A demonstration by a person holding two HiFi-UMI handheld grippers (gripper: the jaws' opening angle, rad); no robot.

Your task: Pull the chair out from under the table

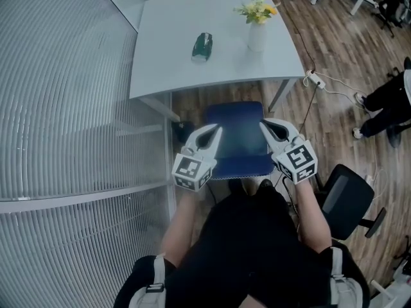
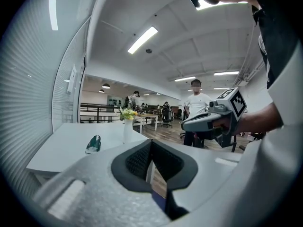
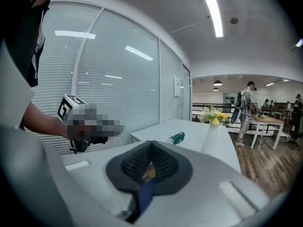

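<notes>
The blue chair (image 1: 237, 140) stands with its seat mostly out from under the near edge of the white table (image 1: 173, 50). My left gripper (image 1: 216, 132) hovers over the seat's left side and my right gripper (image 1: 263, 127) over its right side, both pointing toward the table. In the left gripper view the left gripper (image 2: 150, 143) has its dark pads together with nothing between them; a sliver of the blue chair (image 2: 158, 200) shows below. The right gripper (image 3: 151, 145) looks the same in its own view, above the blue chair (image 3: 147, 193).
On the table stand a white vase of yellow flowers (image 1: 257, 27) and a green object (image 1: 203, 47). A glass wall with blinds (image 1: 64, 108) runs along the left. A black office chair (image 1: 347, 197), a power strip with cable (image 1: 314, 79) and a person's legs (image 1: 392, 101) are at right.
</notes>
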